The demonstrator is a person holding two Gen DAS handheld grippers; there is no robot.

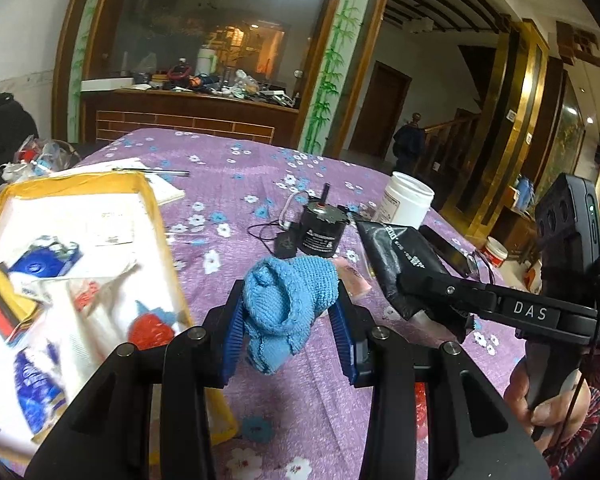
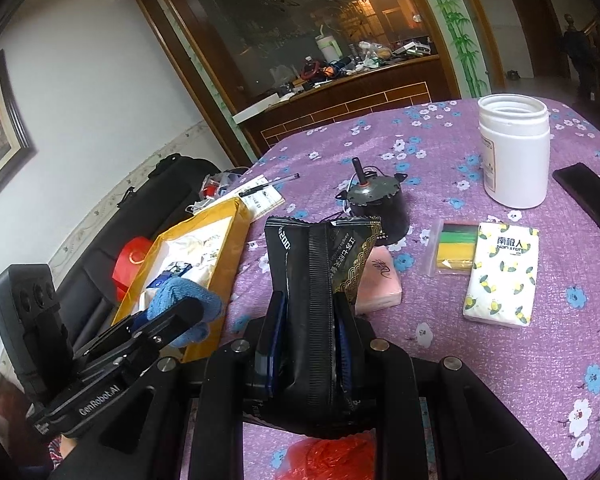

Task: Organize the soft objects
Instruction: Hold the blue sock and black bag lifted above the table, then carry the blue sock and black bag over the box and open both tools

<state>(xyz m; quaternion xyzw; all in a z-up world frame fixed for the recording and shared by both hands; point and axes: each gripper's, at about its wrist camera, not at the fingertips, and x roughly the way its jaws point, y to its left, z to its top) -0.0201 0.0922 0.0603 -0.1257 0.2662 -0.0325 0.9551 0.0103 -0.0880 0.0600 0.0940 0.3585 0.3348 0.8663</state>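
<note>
Blue knit sock (image 1: 286,308), pinched by left gripper (image 1: 290,320); right gripper (image 2: 310,316) clamps black foil packet (image 2: 320,264). Small motor (image 2: 374,204) at twelve o'clock, purple floral tablecloth (image 2: 500,360) beneath.

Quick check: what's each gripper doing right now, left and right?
Left gripper: closed on the blue knitted cloth.
Right gripper: closed on the black foil packet.

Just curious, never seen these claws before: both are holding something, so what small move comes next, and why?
Probably the left gripper carries its blue knitted cloth sideways over the yellow-rimmed open box and lets go. Other soft items already lie there, and the box sits right beside it.
</note>
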